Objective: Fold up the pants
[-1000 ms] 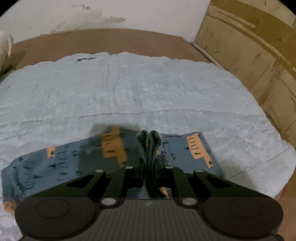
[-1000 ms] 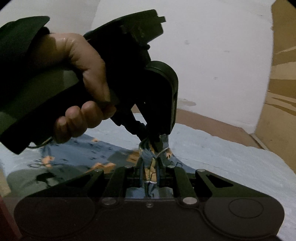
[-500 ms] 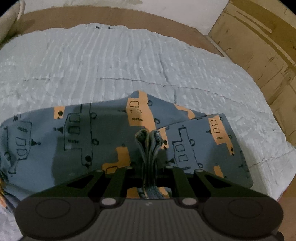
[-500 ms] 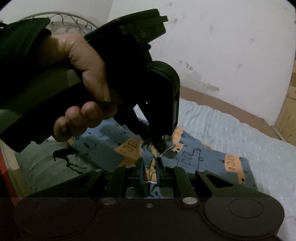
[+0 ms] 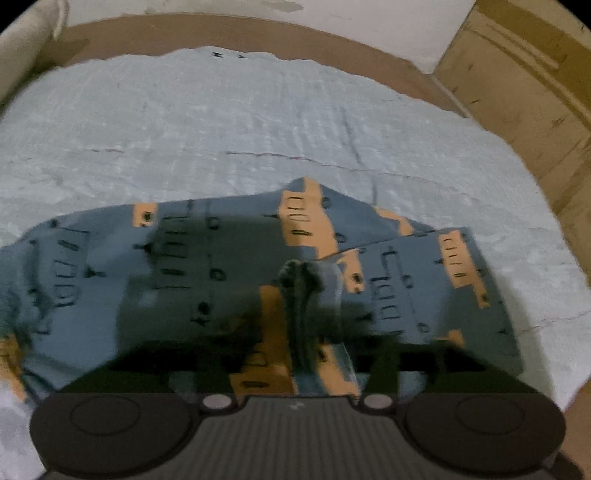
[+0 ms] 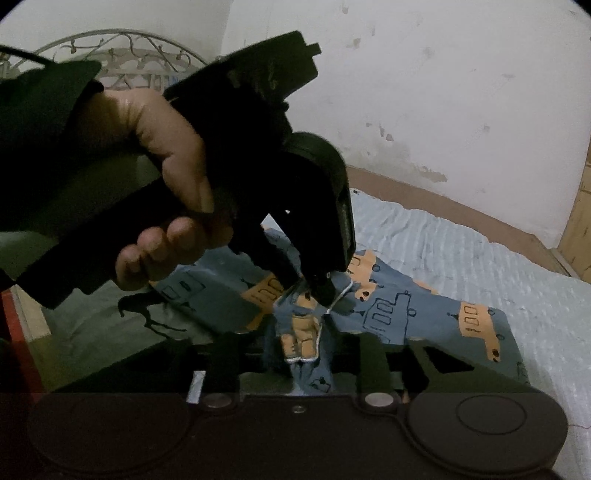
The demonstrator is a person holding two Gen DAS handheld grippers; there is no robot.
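Blue-grey pants (image 5: 207,266) with orange blocks and drawn buses lie folded across the pale blue bedspread (image 5: 258,122). My left gripper (image 5: 299,354) hangs just above them. Its jaws are opening, and a bunched ridge of fabric (image 5: 303,302) stands loose between the spread fingers. In the right wrist view a hand (image 6: 159,206) holds the left gripper (image 6: 314,291), its tips at the pants (image 6: 406,314) beside a white drawstring (image 6: 343,295). My right gripper (image 6: 301,350) is opening too, with a pinched fold (image 6: 299,339) between its fingers and free of the pads.
A wooden panel (image 5: 524,92) rises at the right of the bed. A brown strip (image 5: 221,33) runs along the white wall (image 6: 443,92). A metal headboard (image 6: 122,55) and a dark green cloth with a horse print (image 6: 129,317) sit at the left.
Both grippers sank with the pants until the cloth lay on the bedspread. Both pairs of jaws, shut on bunched fabric before, have now spread apart from it.
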